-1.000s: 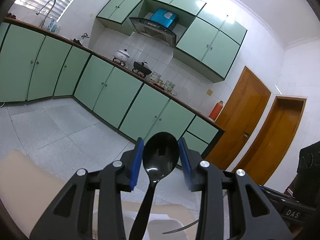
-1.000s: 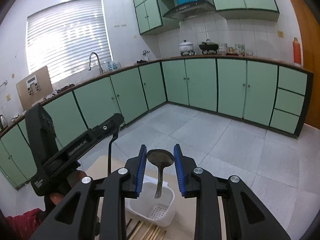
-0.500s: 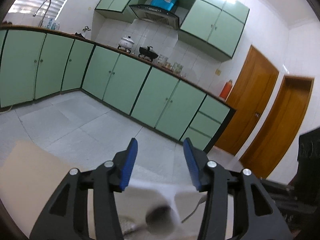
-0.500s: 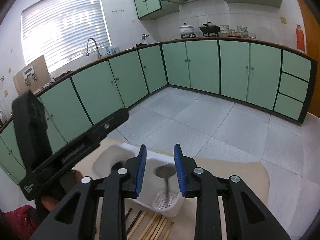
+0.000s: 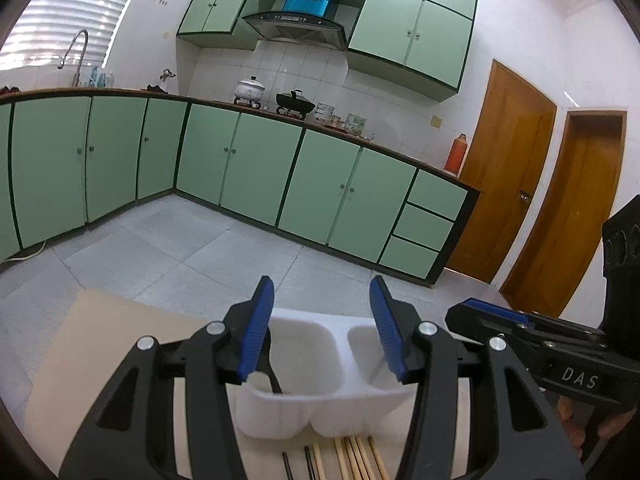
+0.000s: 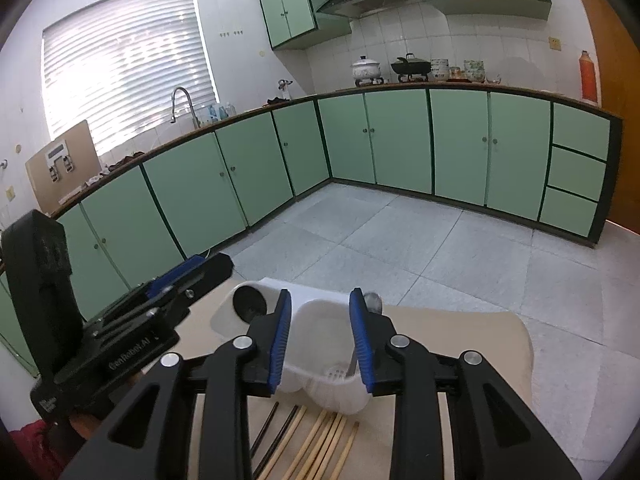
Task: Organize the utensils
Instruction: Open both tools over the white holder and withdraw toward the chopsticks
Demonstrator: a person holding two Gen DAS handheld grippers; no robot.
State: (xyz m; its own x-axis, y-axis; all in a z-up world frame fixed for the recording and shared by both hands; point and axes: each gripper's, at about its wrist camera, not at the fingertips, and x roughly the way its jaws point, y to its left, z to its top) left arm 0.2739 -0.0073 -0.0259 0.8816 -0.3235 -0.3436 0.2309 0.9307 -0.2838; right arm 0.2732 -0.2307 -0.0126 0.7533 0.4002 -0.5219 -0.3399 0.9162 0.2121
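Both tools, left [image 5: 322,328] and right [image 6: 320,336], hang apart and empty over the white caddy [image 5: 320,416]. Black spoon [image 6: 250,304] and metal spoon [image 6: 374,302] already stand in it. Chopsticks [image 6: 320,440] left on the bench [image 5: 80,356], just near of the caddy.

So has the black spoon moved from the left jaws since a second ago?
Yes. The black spoon has dropped out of the left gripper into the white caddy, left compartment; jaws now open.
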